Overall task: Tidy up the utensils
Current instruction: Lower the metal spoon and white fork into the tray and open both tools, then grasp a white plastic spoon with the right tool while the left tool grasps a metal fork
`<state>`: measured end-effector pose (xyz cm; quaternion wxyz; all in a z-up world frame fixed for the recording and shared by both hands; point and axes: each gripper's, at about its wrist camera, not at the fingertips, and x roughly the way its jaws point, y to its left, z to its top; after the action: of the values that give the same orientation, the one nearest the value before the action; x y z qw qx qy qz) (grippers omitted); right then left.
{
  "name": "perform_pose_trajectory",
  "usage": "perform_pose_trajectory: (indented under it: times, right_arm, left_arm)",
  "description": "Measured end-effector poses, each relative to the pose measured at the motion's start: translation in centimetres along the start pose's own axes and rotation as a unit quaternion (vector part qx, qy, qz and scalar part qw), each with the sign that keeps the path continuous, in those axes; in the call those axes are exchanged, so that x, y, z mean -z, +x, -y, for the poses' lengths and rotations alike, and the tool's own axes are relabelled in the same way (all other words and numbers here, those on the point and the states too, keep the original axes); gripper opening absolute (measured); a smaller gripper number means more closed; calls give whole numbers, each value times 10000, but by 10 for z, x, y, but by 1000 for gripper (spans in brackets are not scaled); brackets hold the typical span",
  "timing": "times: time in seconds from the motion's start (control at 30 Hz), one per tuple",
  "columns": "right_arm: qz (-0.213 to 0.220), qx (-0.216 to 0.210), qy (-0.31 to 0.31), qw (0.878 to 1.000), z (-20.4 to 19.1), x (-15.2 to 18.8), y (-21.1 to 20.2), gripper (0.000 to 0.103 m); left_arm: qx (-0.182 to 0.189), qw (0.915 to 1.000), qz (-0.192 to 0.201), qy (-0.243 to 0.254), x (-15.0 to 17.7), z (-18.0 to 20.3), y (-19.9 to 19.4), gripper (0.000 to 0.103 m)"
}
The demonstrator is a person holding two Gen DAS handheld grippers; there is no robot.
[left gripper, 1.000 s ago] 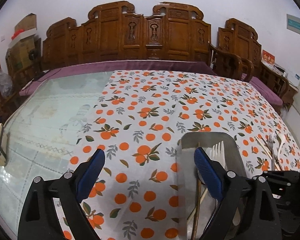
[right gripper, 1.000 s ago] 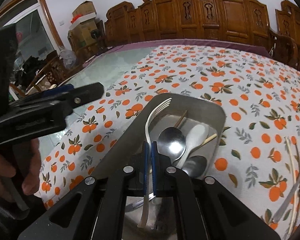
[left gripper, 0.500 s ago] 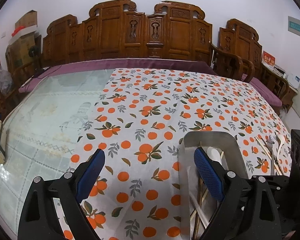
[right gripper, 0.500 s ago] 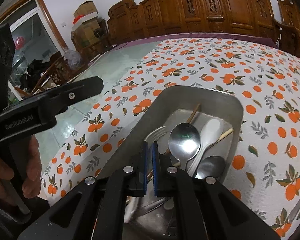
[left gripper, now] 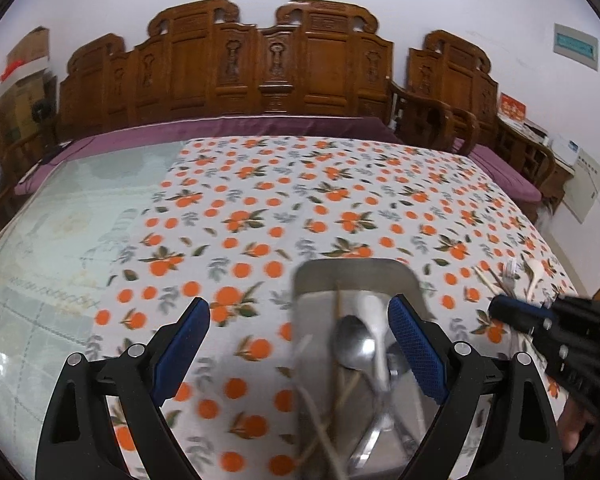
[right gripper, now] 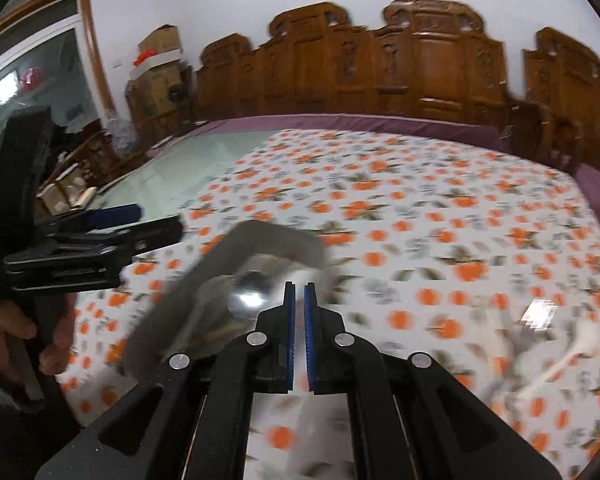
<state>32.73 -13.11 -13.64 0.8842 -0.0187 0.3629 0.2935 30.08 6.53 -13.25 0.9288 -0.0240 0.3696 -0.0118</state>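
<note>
A metal tray (left gripper: 352, 276) sits on the orange-print tablecloth (left gripper: 300, 200) and holds a metal spoon (left gripper: 350, 342), a white spoon (left gripper: 370, 312), chopsticks and a white fork. My left gripper (left gripper: 298, 350) is open and empty, its right finger over the tray. My right gripper (right gripper: 299, 300) has its jaws nearly together with nothing between them, right of the blurred tray (right gripper: 260, 240). It also shows in the left wrist view (left gripper: 516, 316). Loose utensils (left gripper: 512, 276) lie on the cloth at the far right: a fork, chopsticks and a white spoon (right gripper: 580, 340).
Carved wooden chairs (left gripper: 268, 64) line the table's far side. The left part of the table is bare glass (left gripper: 60, 240). Cardboard boxes (right gripper: 156, 64) stand at the back left. The person's left hand (right gripper: 20, 332) holds the other gripper.
The right gripper has let the white fork fall into the tray and swung right, away from the tray toward the loose utensils. The left gripper shifted slightly right and stays open.
</note>
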Motion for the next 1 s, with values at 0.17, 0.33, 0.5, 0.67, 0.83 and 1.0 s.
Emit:
perform_pose_trajectory:
  times: [0.17,0.33,0.5,0.67,0.83,1.0]
  right_arm:
    - [32,473,176,9987,51,6,-19,6]
    - [44,951,447,9945,105,15,-38,7]
    - [-15,1379,677,9881,148,27,-46,33]
    - [-285,1711,1141,9782,188,42,-39,35]
    - [-614,1800,1505,9701,215,59,-21,35]
    - [-776,1842,1757,9639,231,66,-4,35]
  left_arm:
    - [223,9994,-63,269,6,38,2,87]
    - [464,9973,-109,559,14,76,3,87]
    - [621,9947,-165,802,23,102,2,87]
    - [719,9928,-208,937,29,120,1,87]
    - [772,9914,-269,1024,32,133,3,87]
    - [761,9907,-309,1081,31,142,5,87]
